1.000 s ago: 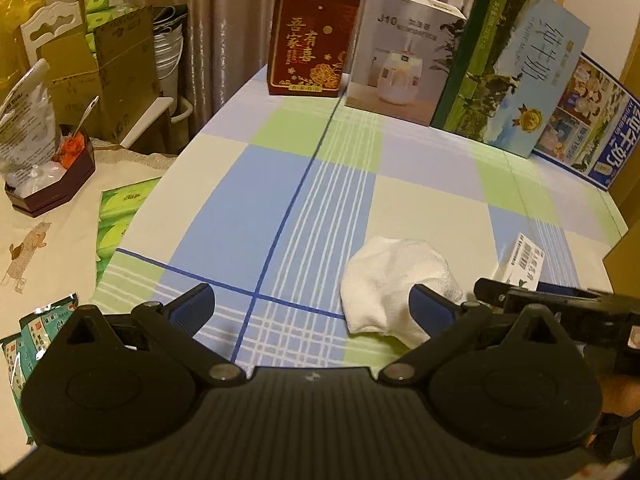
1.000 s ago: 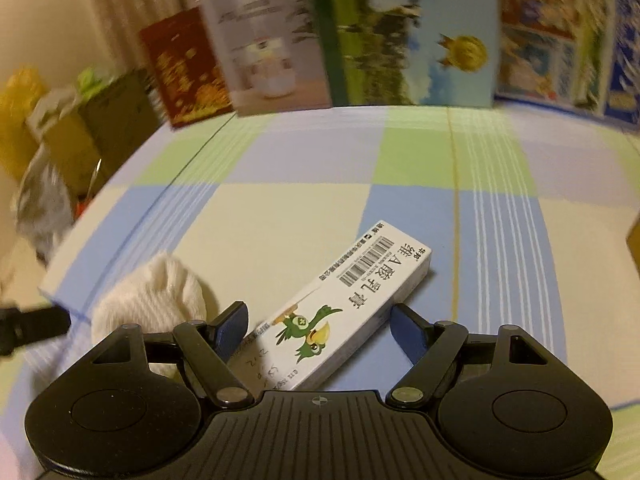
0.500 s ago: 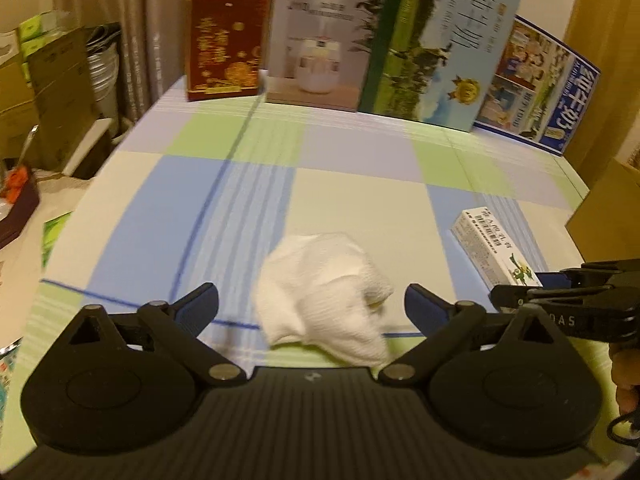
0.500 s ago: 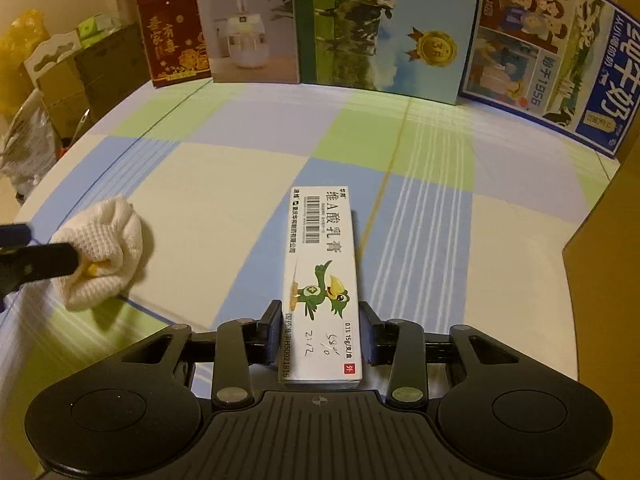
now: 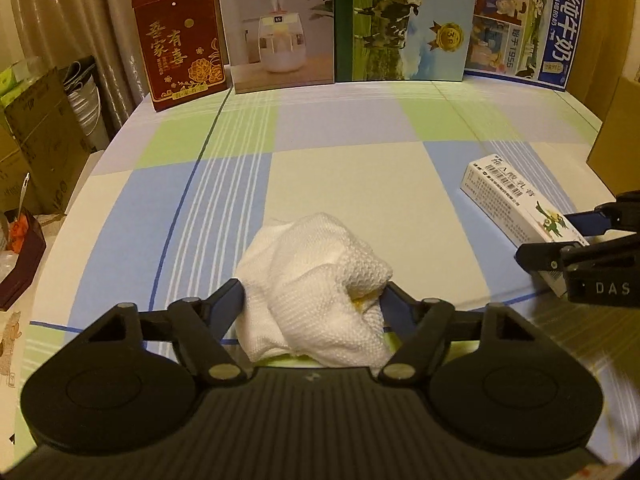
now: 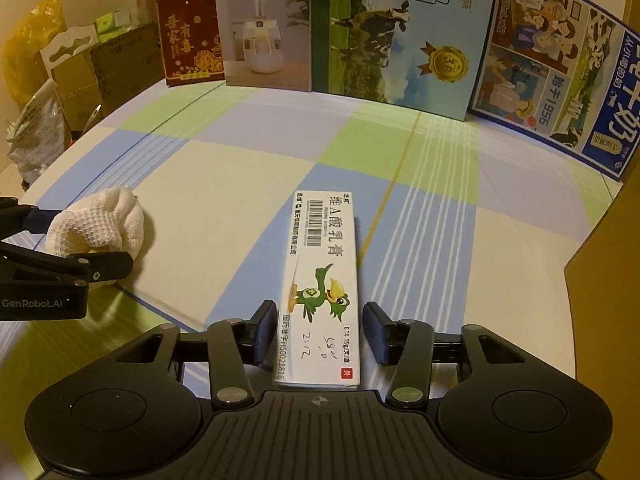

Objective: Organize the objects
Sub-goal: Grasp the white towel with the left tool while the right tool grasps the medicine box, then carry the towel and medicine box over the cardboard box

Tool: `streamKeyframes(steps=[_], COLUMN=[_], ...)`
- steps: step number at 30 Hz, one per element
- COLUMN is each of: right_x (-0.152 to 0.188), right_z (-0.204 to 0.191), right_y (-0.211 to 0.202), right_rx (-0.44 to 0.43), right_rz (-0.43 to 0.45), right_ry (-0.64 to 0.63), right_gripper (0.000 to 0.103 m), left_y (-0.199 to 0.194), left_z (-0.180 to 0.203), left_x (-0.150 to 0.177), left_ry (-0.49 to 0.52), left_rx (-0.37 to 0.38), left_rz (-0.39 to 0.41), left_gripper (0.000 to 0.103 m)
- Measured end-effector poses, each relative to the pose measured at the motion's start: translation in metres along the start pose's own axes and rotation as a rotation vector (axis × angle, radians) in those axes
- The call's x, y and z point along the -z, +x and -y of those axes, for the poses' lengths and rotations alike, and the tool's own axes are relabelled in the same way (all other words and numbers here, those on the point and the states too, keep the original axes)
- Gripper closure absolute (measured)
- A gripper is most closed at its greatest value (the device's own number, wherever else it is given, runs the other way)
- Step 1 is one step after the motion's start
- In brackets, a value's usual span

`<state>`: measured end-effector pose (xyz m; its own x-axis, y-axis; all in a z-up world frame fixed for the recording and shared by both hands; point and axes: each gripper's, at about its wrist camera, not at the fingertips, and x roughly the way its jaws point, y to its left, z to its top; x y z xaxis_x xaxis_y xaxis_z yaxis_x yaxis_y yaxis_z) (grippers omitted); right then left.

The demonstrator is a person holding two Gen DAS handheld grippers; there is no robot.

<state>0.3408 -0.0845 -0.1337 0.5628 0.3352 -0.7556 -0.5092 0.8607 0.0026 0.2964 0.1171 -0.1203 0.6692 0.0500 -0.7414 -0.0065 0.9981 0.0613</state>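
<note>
On checked tablecloth point(image 5: 344, 184): white cloth point(image 5: 316, 280), ointment box point(image 6: 322, 276); cartons behind.

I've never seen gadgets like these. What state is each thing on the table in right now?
Left gripper: fingers closed on the white cloth.
White cloth: crumpled, on the table.
Right gripper: fingers astride the ointment box, a gap showing on one side.
Ointment box: lying flat, closed.
Humidifier box: upright at the back.

both grippers low, left gripper point(image 5: 314, 300) clamped, right gripper point(image 6: 320, 330) slightly apart
</note>
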Motion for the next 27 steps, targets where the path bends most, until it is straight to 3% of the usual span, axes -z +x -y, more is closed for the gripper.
streamKeyframes(steps=[5, 7, 9, 13, 18, 27], right_x=[-0.001, -0.002, -0.002, 0.003, 0.011, 0.040], right_z=[-0.003, -0.003, -0.002, -0.002, 0.009, 0.019], right_y=[0.000, -0.001, -0.001, -0.009, -0.032, -0.109], right_rx=[0.007, 0.007, 0.003, -0.004, 0.002, 0.027], right_rz=[0.000, -0.004, -0.016, -0.026, -0.029, 0.003], right_ry=[0.007, 0.010, 0.020, 0.024, 0.075, 0.130], right_gripper=[0.058, 0.067, 0.067, 0.068, 0.068, 0.068], left_y=[-0.003, -0.006, -0.010, -0.022, -0.046, -0.102], left_z=[0.001, 0.001, 0.000, 0.002, 0.019, 0.052], left_x=[-0.001, -0.002, -0.003, -0.003, -0.003, 0.017], left_ry=[-0.018, -0.037, -0.057, -0.096, -0.076, -0.063], left_rx=[-0.013, -0.014, -0.006, 0.032, 0.070, 0.144], left_rz=[0.000, -0.002, -0.003, -0.003, 0.022, 0.057], left_gripper=[0.053, 0.060, 0.063, 0.065, 0.065, 0.065])
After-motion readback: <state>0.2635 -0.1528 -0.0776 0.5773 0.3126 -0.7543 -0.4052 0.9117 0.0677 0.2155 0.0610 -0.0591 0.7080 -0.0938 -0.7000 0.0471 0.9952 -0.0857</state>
